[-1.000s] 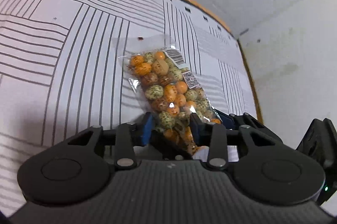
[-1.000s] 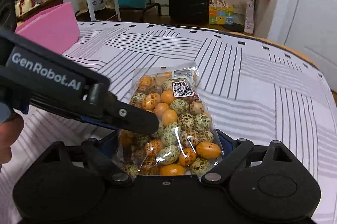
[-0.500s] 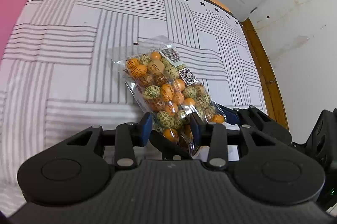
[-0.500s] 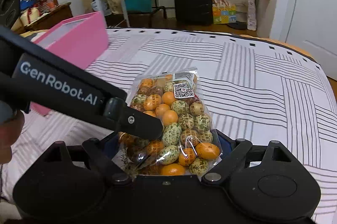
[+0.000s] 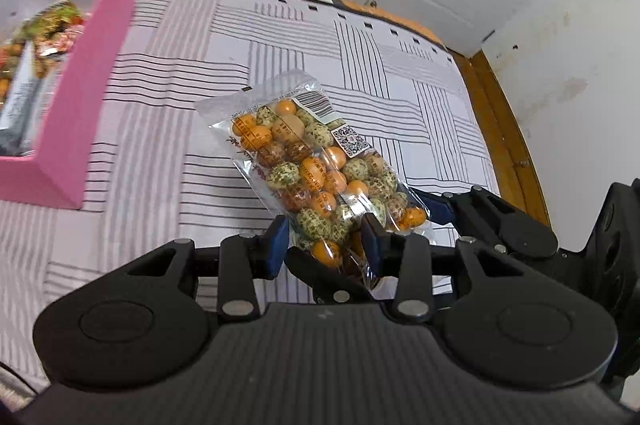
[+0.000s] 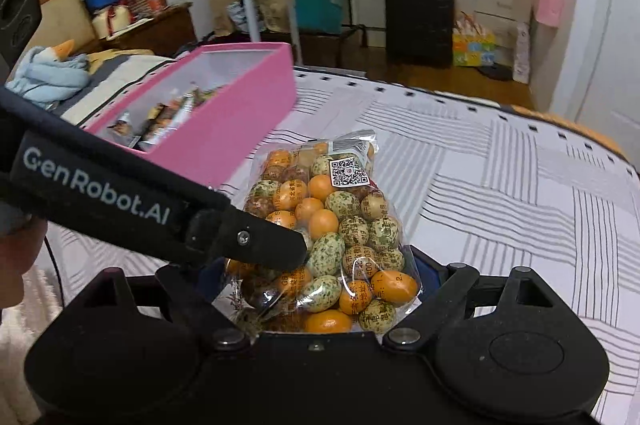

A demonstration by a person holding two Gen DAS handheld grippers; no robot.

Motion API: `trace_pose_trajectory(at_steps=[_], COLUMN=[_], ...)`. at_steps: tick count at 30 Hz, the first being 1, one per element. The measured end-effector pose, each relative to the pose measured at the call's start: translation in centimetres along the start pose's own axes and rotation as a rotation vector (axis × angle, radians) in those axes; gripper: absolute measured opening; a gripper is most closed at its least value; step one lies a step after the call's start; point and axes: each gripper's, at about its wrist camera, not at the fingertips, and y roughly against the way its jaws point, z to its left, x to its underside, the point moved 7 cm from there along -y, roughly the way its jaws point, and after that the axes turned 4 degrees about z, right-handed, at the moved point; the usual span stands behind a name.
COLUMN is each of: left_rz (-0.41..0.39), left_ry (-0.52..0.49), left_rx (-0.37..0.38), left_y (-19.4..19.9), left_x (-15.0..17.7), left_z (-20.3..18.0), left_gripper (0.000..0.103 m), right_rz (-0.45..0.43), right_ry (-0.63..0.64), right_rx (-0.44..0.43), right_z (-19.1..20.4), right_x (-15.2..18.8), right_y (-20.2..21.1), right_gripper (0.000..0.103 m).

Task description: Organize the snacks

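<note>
Striped bedsheet (image 5: 360,37) below; both tongs (image 5: 324,245) (image 6: 316,285) clamp the snack bag (image 5: 312,169), pink box (image 6: 224,109) nearby.

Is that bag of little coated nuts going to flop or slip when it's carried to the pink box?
The bag probably sags, since loose round nuts fill thin clear film. The glossy film looks slippery, though both tongs, left and right, pinch its end.

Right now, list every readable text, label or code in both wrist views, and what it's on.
"GenRobot.AI": white lettering on the left gripper arm, seen in the right wrist view.
QR code and barcode: white stickers on the snack bag; not decodable.
Printing on the candies: too small to read.
Packets in the pink box: blurred, unreadable.
</note>
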Motion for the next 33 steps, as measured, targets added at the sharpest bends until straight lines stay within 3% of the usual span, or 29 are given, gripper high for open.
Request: trace_pose_trajectory(at_steps=[10,20,26,33], left_rz=[-0.058,-0.207,-0.263,-0.268], left_ry=[0.068,0.074,0.083,0.126], left_rx=[0.000,-0.066,-0.145,-0.213], left_y=[6.3,11.8,12.0,8.9], left_x=[-0.3,-3.7,-7.5,-11.9], left_z=[3.7,9.5,13.2,18.7], left_gripper=[0.038,0.038,0.038,0.038], right_rz=[0.027,-0.081,-0.088,-0.078], right_ry=[0.115,0.202,0.192,0.205], right_rx=[-0.011,-0.069,-0.138,-0.224], right_z=[6.4,11.5,12.6,12.9], right_x=[-3.5,-10.0,-14.0,-16.7], right_y=[1.1,-1.0,-5.3,-12.1], right_gripper=[0.092,0.093,0.093,0.093])
